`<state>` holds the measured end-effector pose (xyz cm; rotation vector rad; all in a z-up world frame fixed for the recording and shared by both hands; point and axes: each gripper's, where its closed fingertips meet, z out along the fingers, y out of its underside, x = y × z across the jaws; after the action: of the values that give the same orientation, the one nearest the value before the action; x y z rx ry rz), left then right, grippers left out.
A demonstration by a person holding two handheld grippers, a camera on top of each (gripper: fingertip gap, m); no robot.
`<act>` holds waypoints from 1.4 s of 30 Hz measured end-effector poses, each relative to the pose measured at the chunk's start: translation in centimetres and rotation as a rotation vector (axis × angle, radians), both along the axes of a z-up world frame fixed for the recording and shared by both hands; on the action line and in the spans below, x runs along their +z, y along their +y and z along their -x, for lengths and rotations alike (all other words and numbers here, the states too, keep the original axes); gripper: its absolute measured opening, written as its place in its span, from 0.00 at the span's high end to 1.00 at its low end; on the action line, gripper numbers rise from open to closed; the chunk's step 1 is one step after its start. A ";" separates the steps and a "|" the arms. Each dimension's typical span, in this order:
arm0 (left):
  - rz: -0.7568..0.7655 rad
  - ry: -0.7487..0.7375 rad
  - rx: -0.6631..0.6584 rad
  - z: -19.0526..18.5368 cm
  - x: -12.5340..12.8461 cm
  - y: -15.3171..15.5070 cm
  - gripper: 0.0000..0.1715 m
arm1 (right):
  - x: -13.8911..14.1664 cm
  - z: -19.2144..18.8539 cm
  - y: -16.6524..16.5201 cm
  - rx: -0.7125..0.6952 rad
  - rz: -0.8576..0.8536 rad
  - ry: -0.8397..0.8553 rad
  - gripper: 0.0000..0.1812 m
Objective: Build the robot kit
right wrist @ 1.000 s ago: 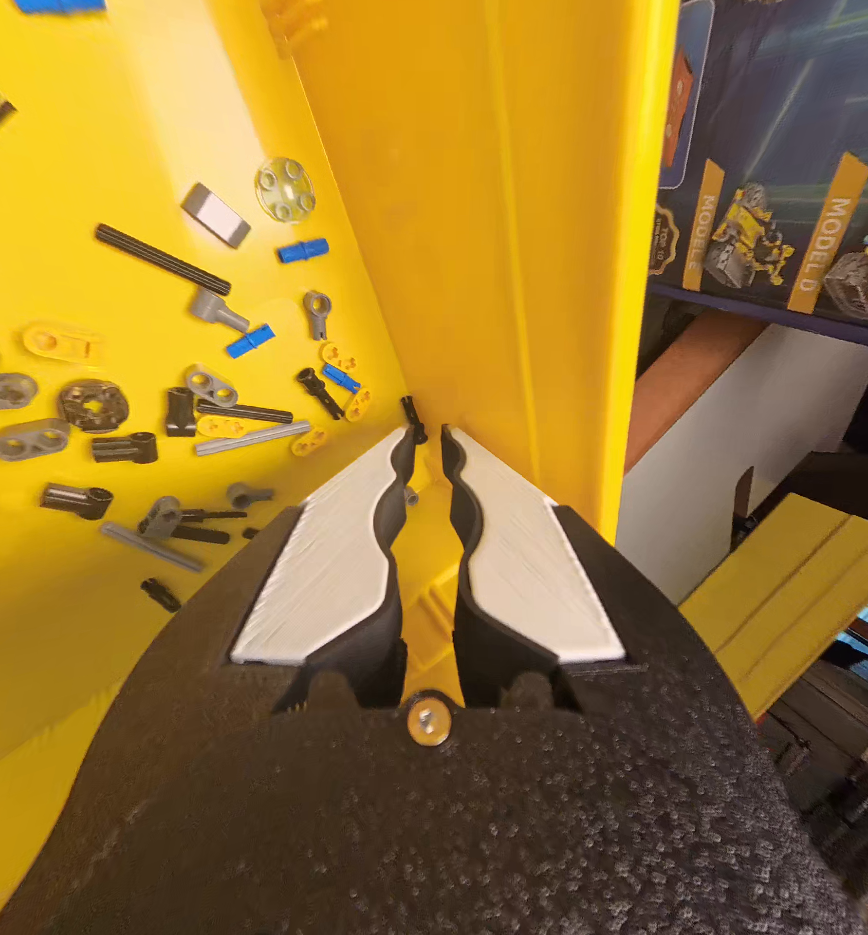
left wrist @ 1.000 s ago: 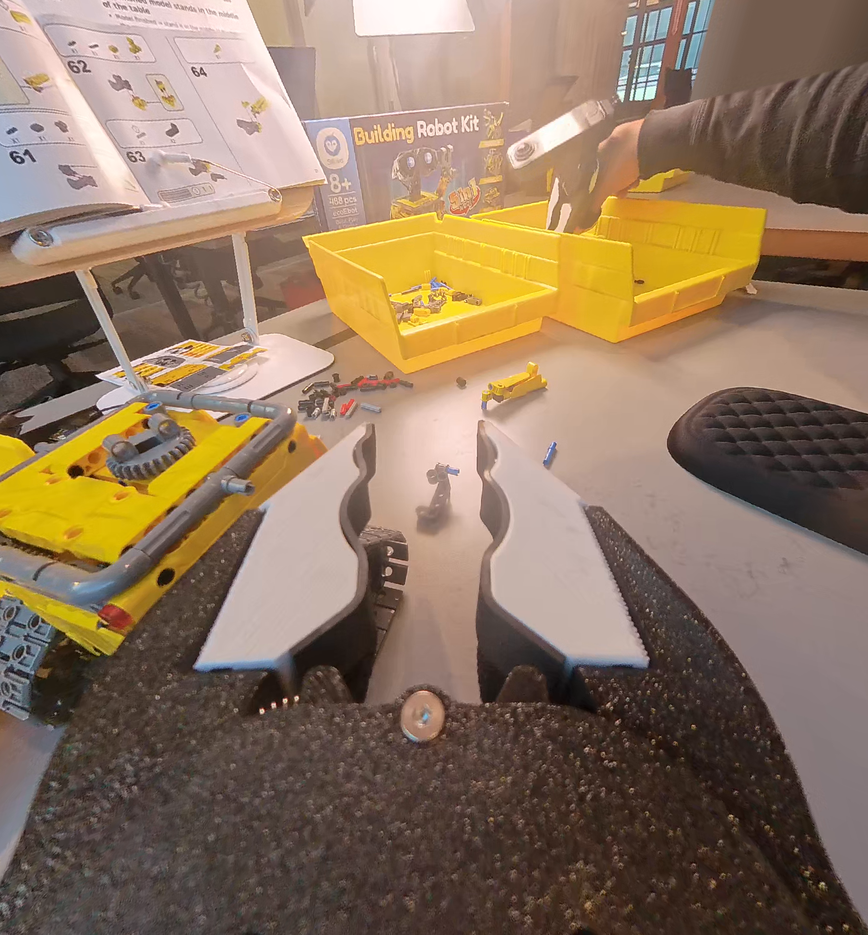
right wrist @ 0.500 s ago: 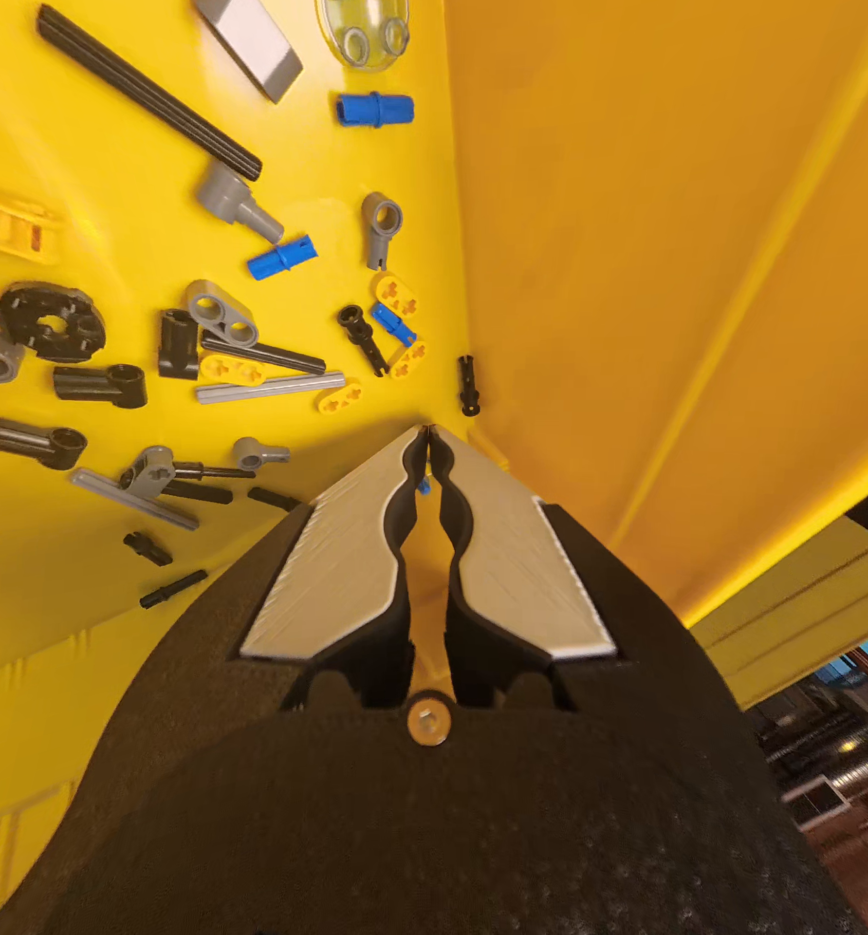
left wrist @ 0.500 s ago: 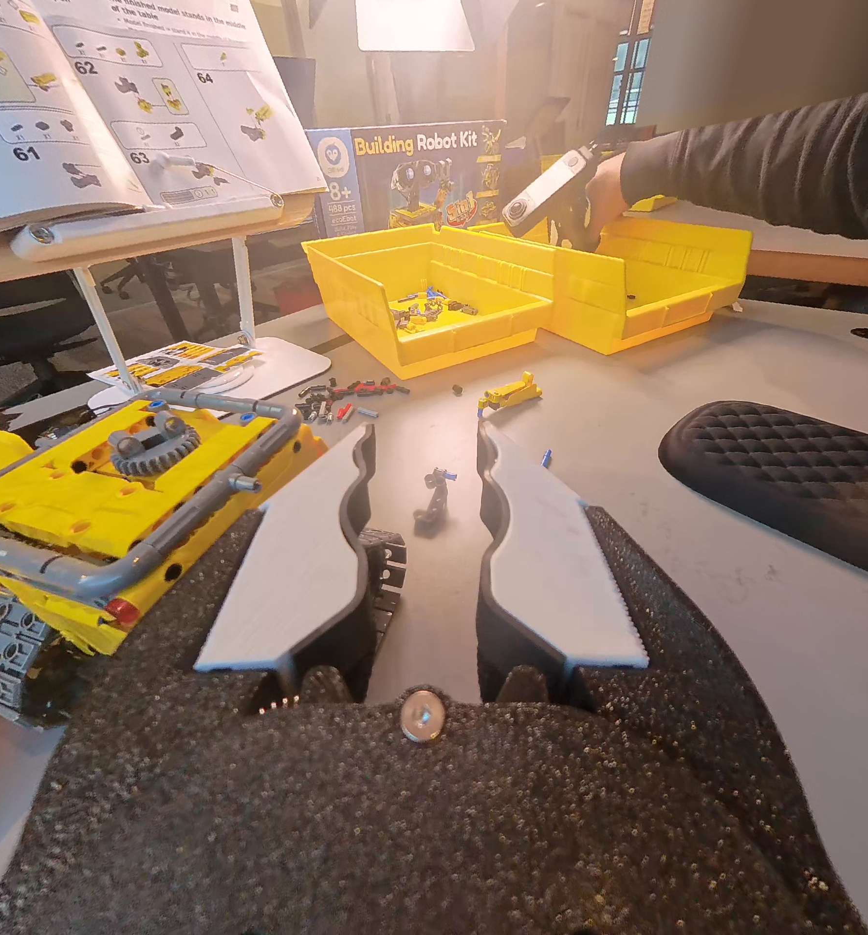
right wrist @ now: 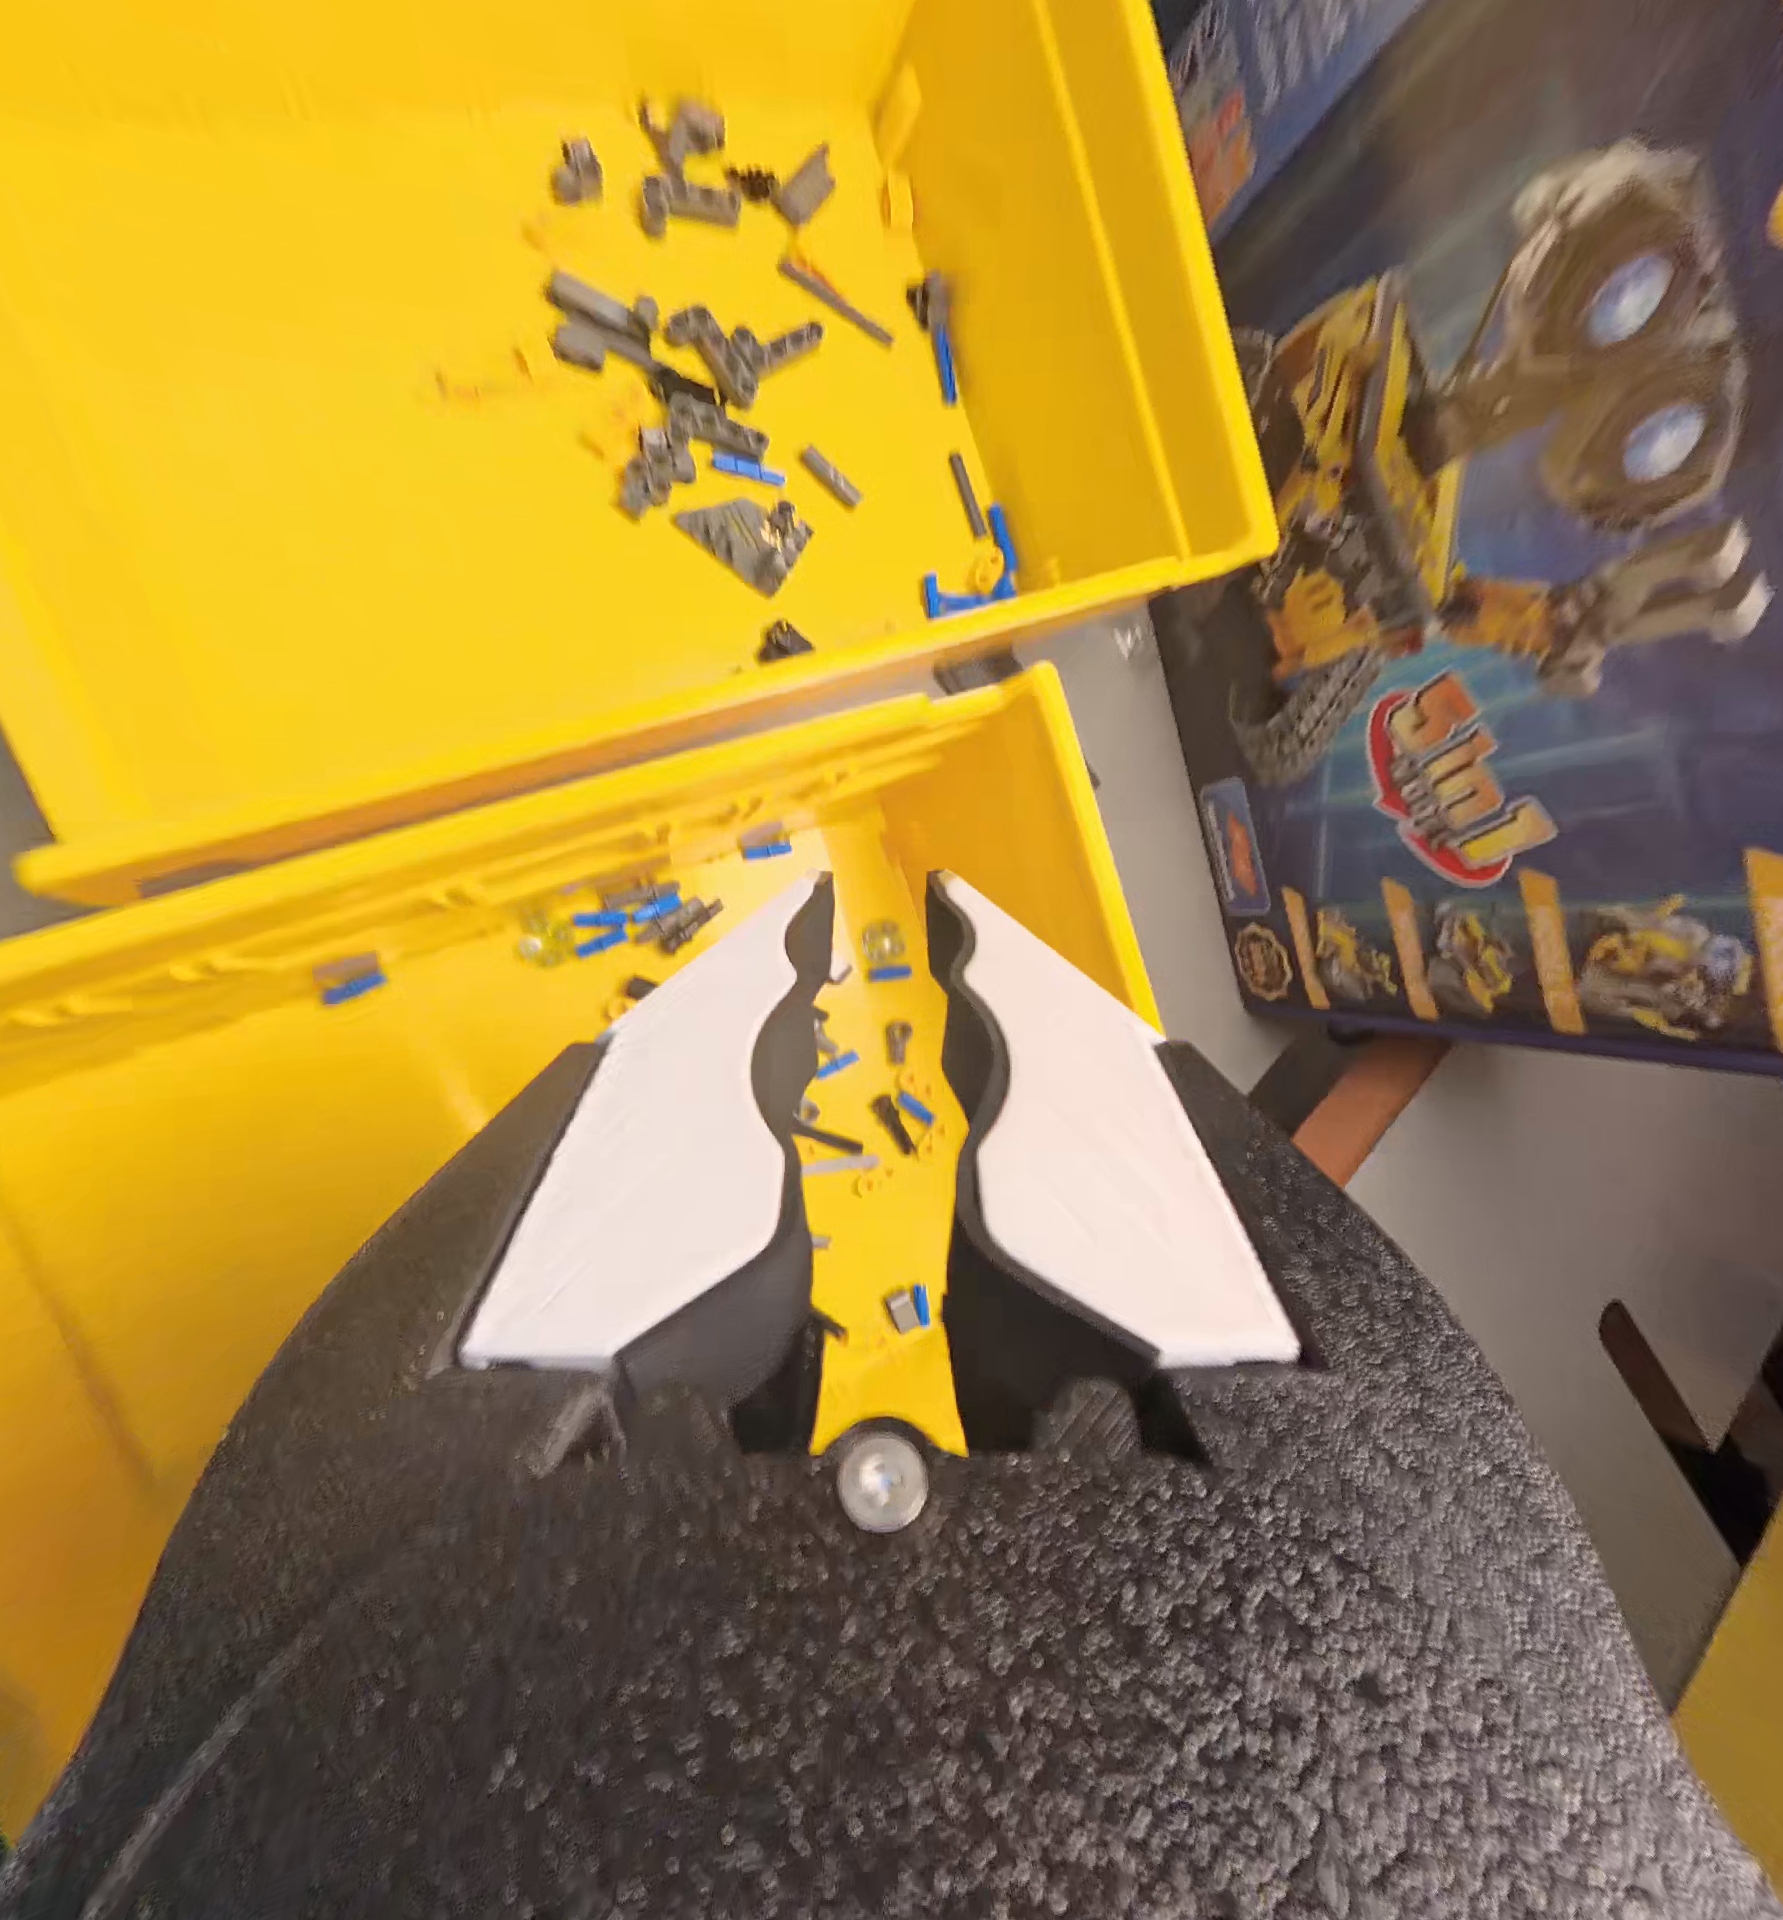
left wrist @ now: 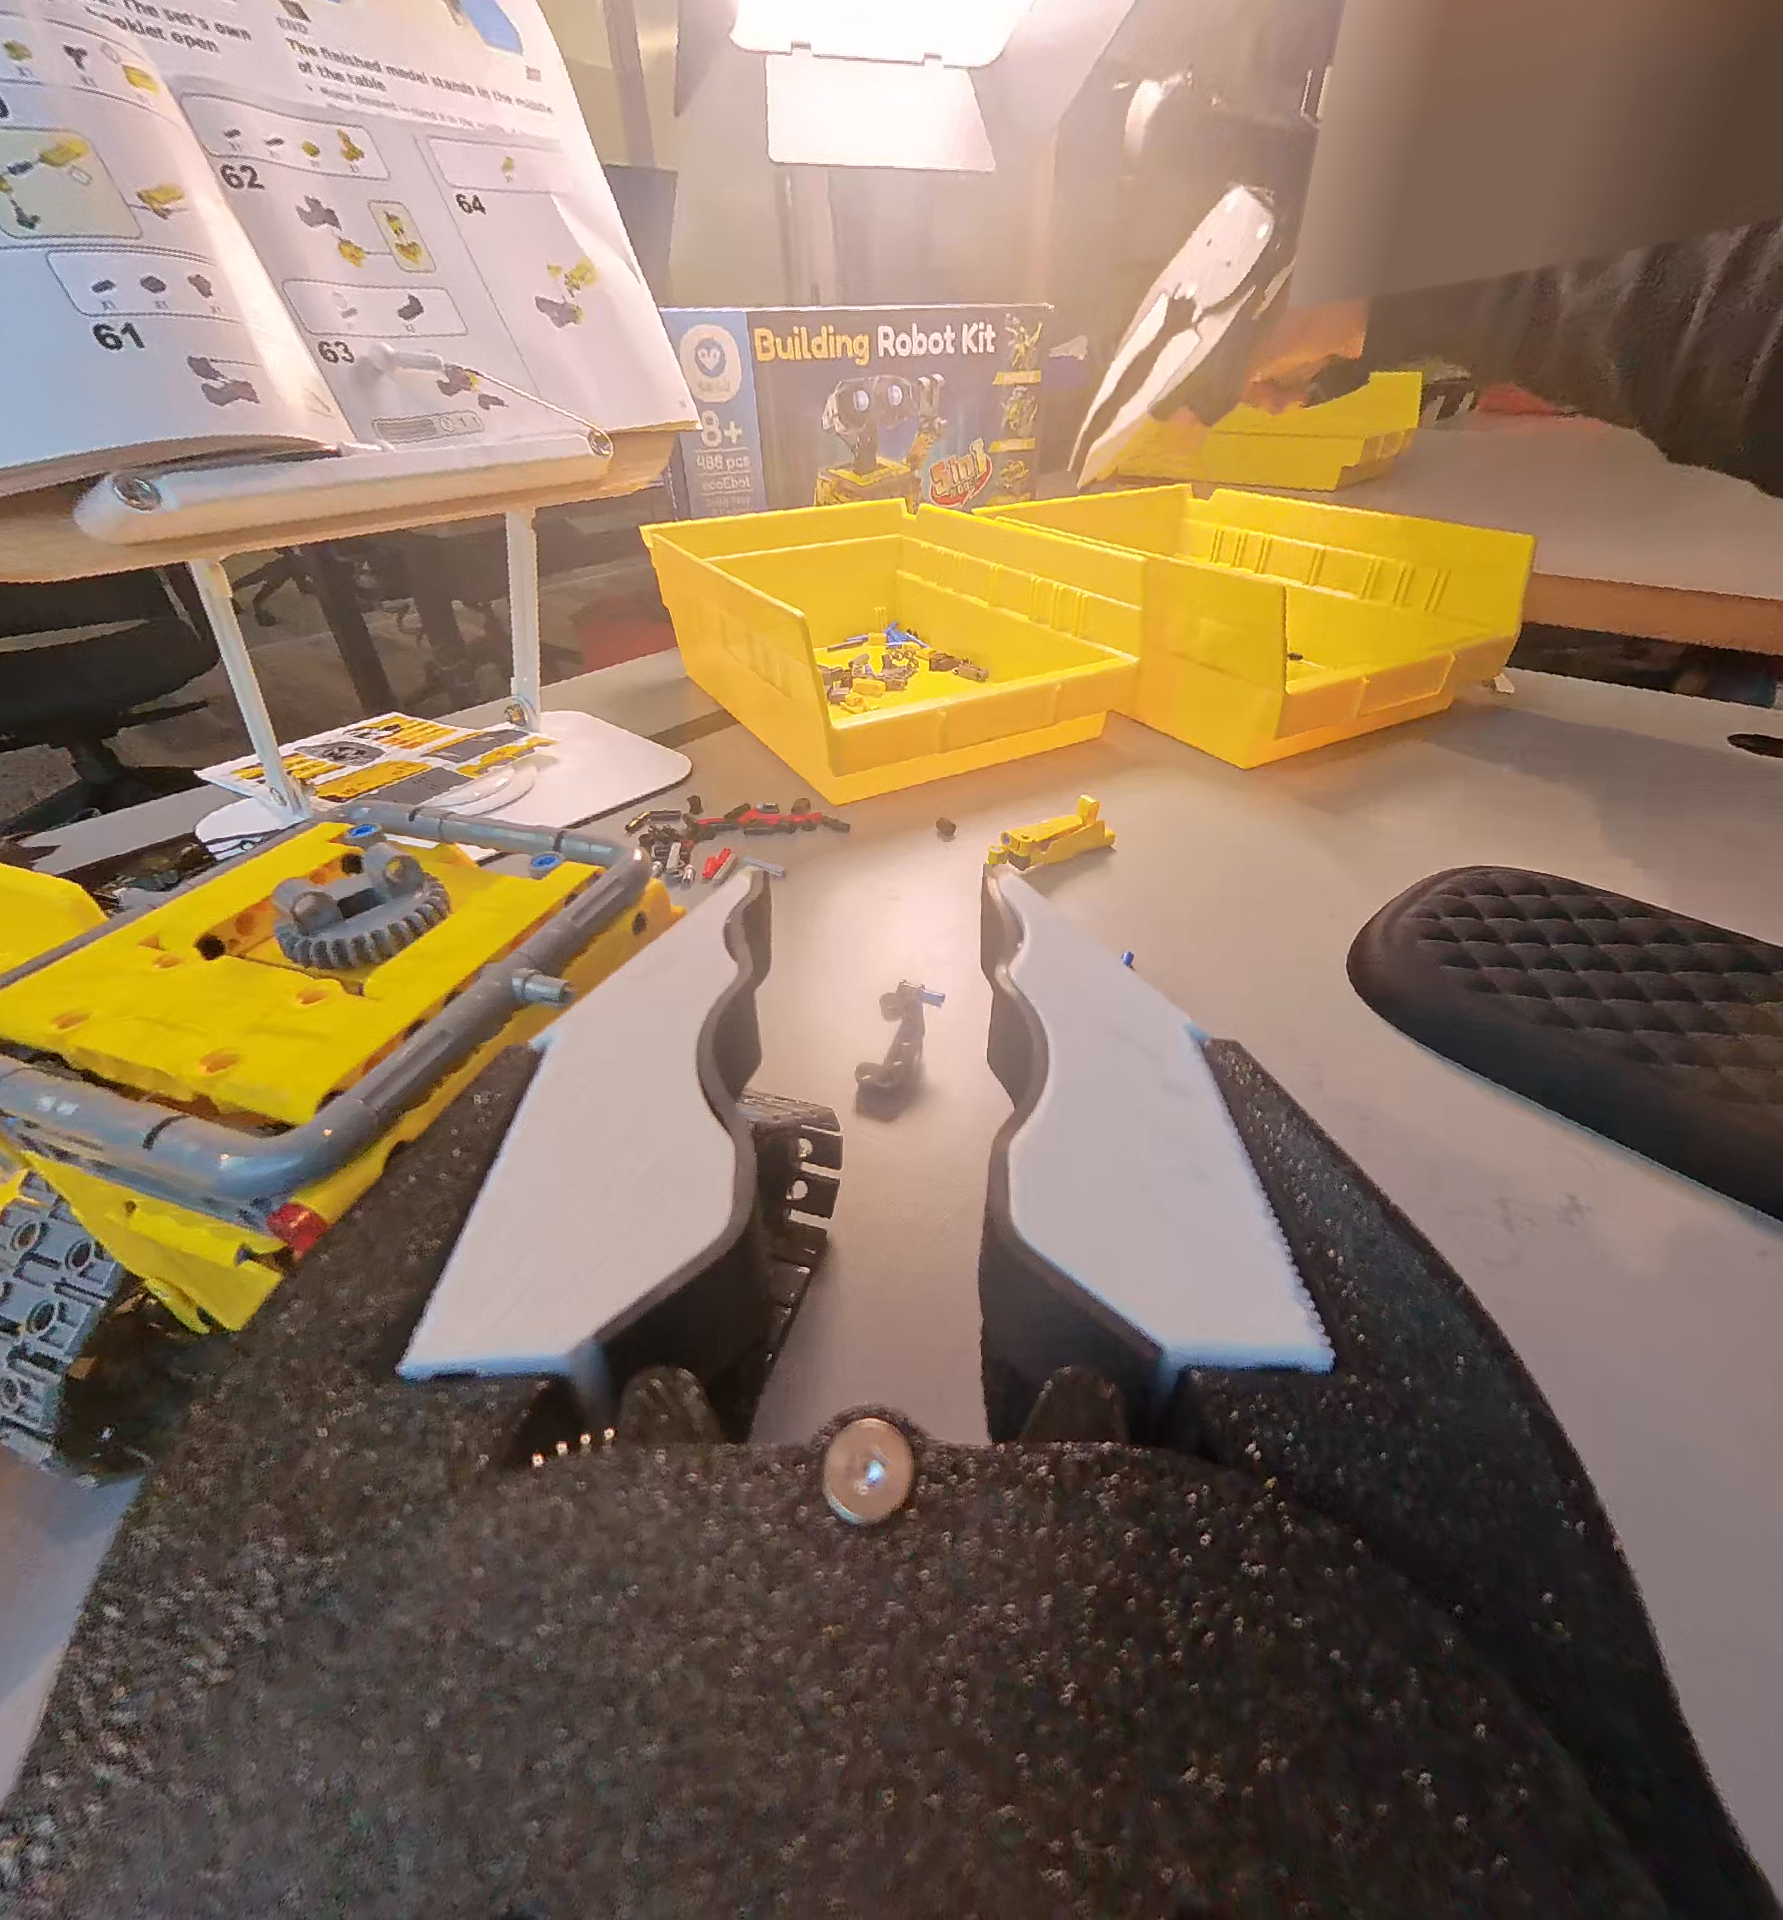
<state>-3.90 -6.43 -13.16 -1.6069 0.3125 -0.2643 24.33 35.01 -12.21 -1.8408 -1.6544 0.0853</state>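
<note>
Model (left wrist: 243,997) left, pad (left wrist: 1635,1029) right, bins (left wrist: 970,623) behind (box (left wrist: 866,405) beyond).

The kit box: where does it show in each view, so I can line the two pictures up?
Left wrist view: kit box stands upper centre, behind the yellow bins.
Right wrist view: it fills the right edge, tilted, beside the bins.
Shared landmark: the bin holding most loose parts, next to the box in both.

— Any print in sight?
— Plenty: headings and step figures across the open booklet (left wrist: 243,208) on the white stand (left wrist: 347,497); big lettering and small badges on the dark blue box (left wrist: 866,405) behind the yellow bins (left wrist: 752,665).
— Elsewhere?
— Fine print, too small to read, on the leaflet (left wrist: 388,743) lying on the stand's base.
</note>
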 end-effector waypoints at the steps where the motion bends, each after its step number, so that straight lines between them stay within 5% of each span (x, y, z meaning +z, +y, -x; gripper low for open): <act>1: -0.003 0.000 0.002 0.0 0.0 0.0 0.77 | 0.9 1.2 -0.4 0.016 -0.010 0.040 0.90; 10: -0.042 0.011 0.006 0.0 0.6 -0.5 0.77 | 3.0 10.6 -2.3 0.140 -0.038 0.153 0.89; 19: -0.046 0.036 -0.008 -0.5 0.6 -0.7 0.77 | -3.9 17.5 -2.3 0.304 0.069 -0.061 0.90; 28: -0.062 -0.011 -0.019 -0.1 1.1 -1.1 0.77 | -9.6 17.0 4.7 0.309 -0.086 -0.421 0.89; 37: -0.059 -0.034 -0.022 0.2 1.2 -1.1 0.77 | -11.2 18.7 5.0 0.249 0.181 -0.303 0.84; 42: -0.060 -0.038 -0.019 0.2 1.2 -1.1 0.77 | -11.4 18.5 4.6 0.221 0.247 -0.305 0.90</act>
<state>-4.13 -7.52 -11.96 -1.5390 0.3039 -0.2968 5.82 39.66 -23.59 -1.9160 -2.1399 0.1125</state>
